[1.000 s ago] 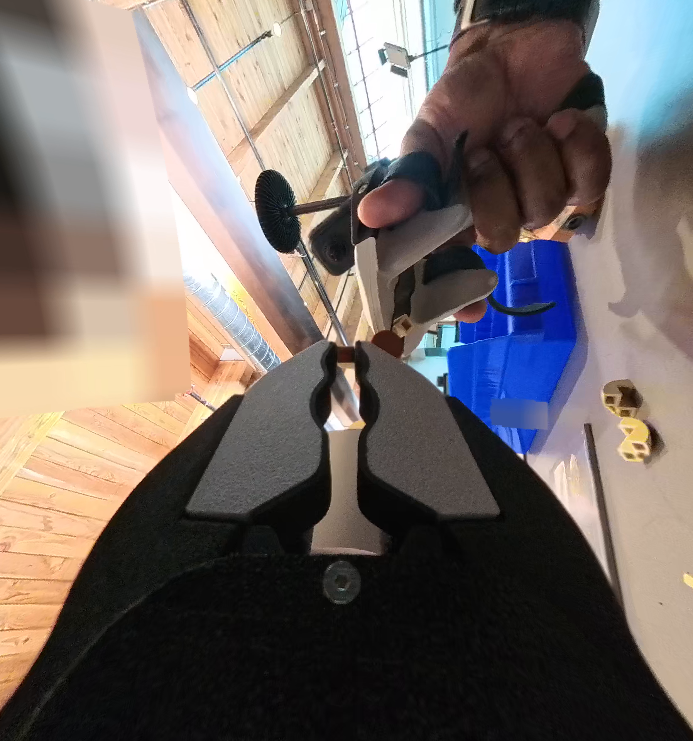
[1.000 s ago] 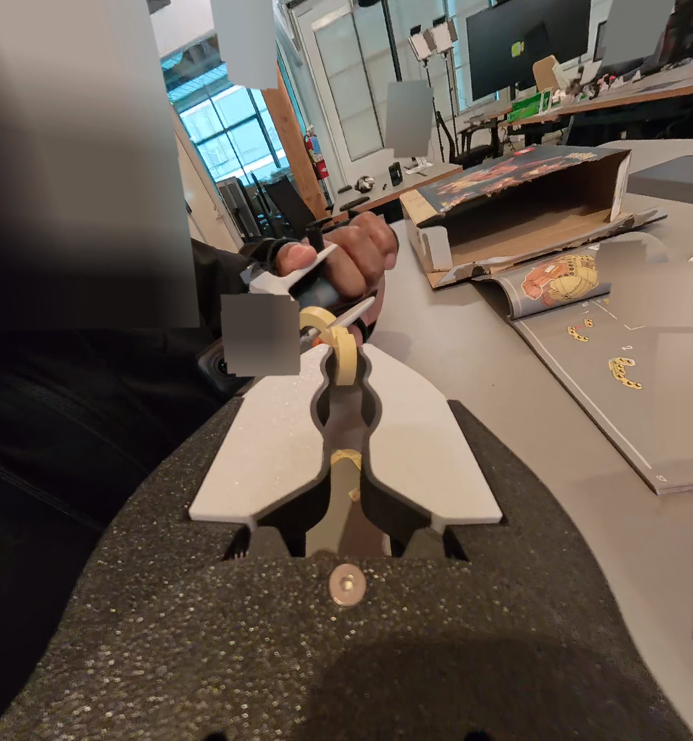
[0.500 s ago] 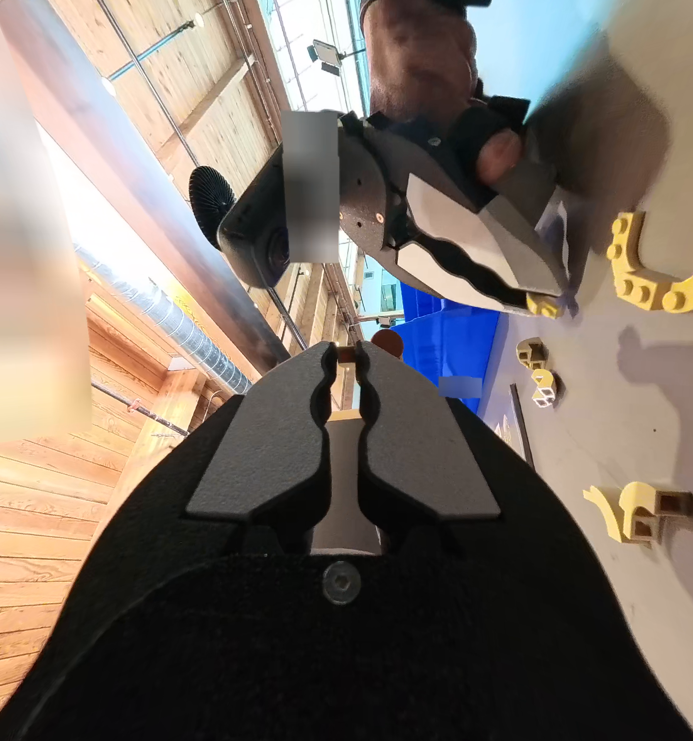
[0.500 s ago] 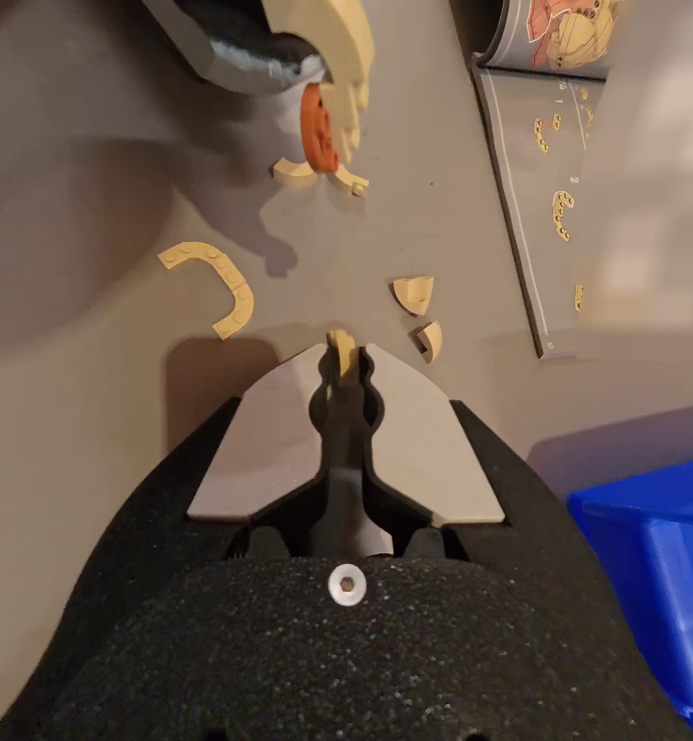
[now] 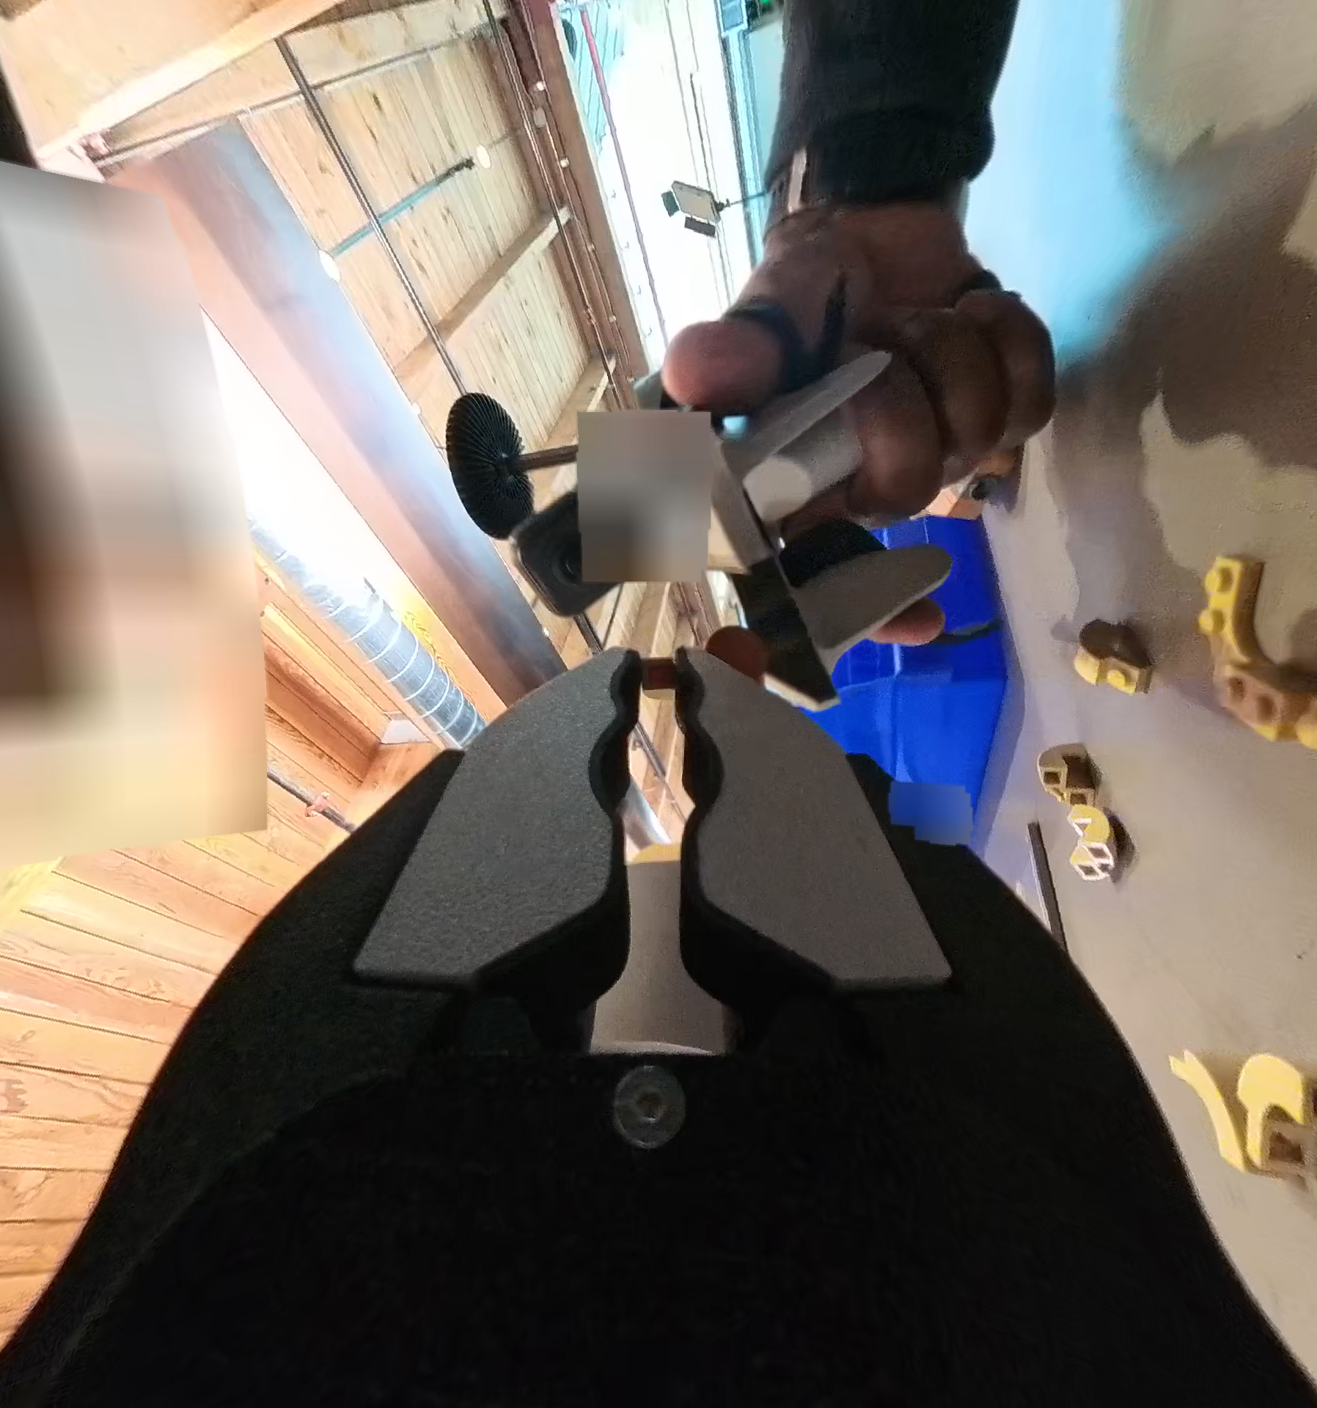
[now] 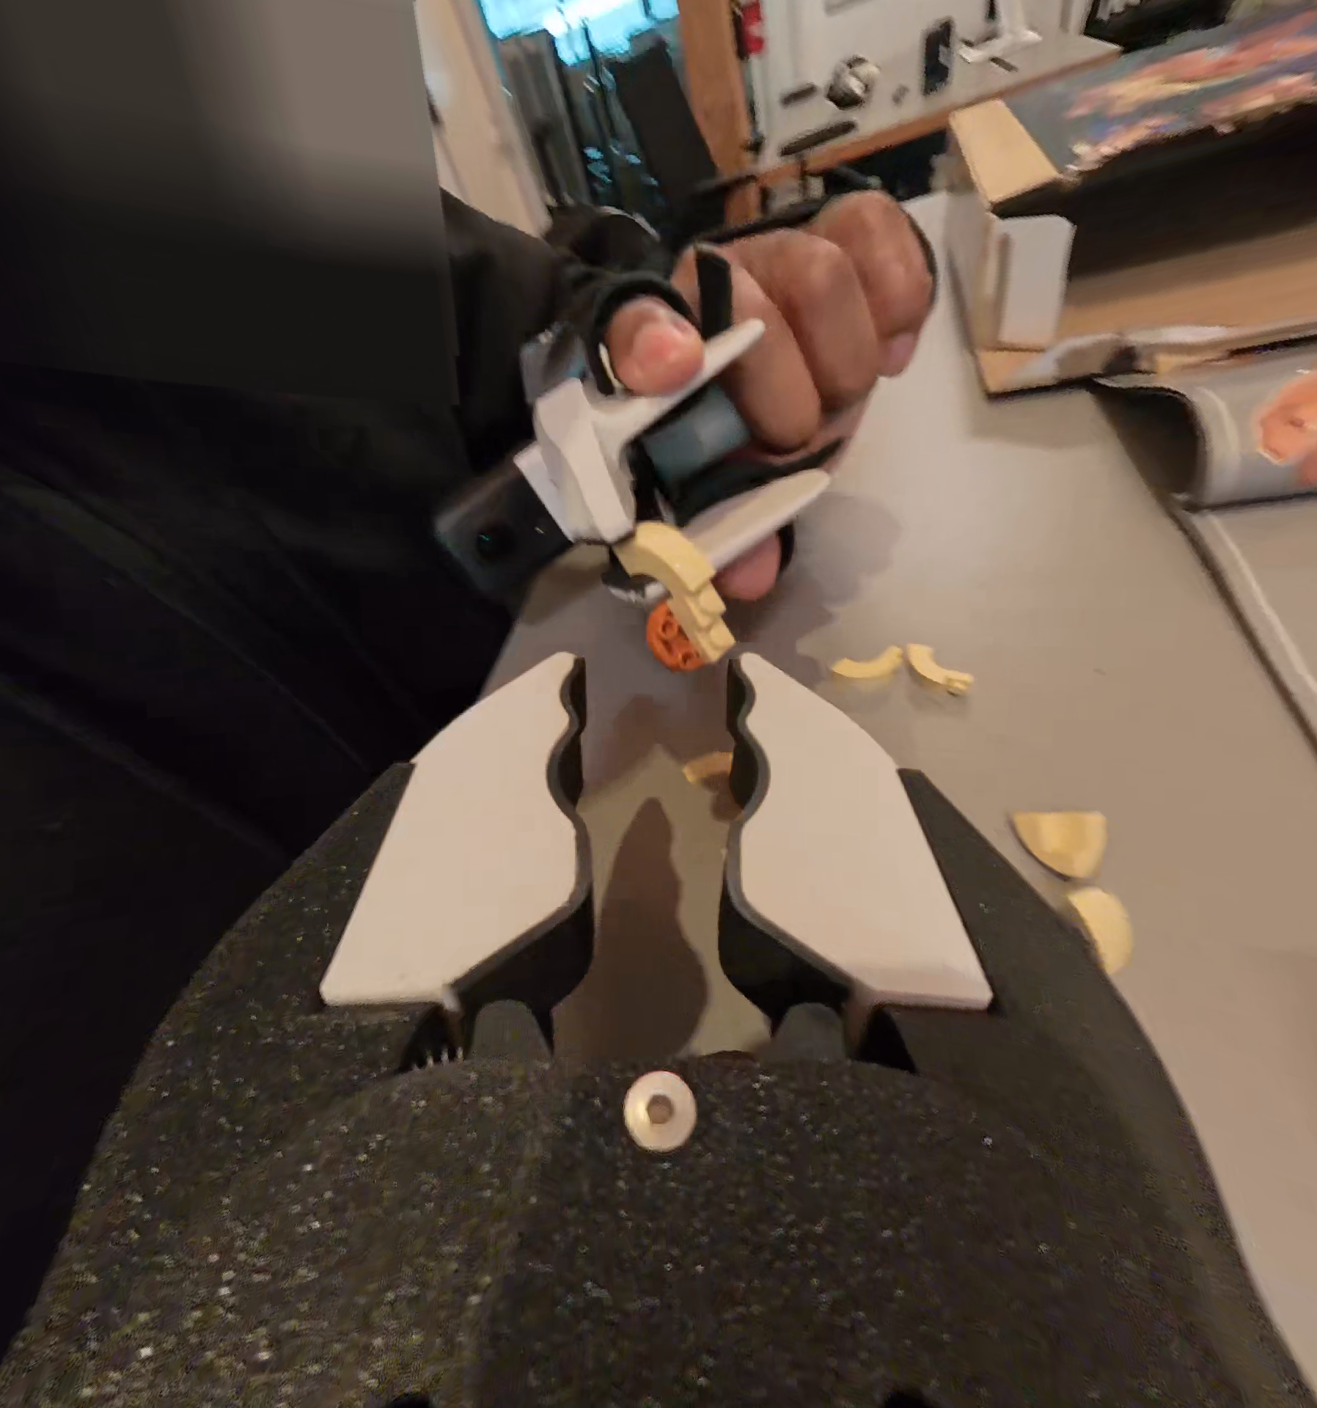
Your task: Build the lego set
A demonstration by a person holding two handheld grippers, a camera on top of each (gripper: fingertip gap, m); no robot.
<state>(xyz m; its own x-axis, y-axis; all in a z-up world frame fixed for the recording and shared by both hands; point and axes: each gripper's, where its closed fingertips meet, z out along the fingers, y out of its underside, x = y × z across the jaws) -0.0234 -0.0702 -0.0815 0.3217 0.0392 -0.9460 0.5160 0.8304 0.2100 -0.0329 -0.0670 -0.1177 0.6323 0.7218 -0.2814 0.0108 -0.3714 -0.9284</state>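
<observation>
Two grippers visible. Left gripper (image 5: pixel 659 674) clamps tan-and-orange brick assembly (image 6: pixel 678 602), mostly hidden in its own view. Right gripper (image 6: pixel 655 678) spread, bare; tan piece (image 6: pixel 709 766) beneath, partly occluded, on grey table (image 6: pixel 1021 686).

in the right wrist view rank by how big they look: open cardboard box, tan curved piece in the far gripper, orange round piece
1. Open cardboard box, though partly cut off by the picture's edge.
2. Tan curved piece.
3. Orange round piece, partly hidden behind the tan one.
</observation>
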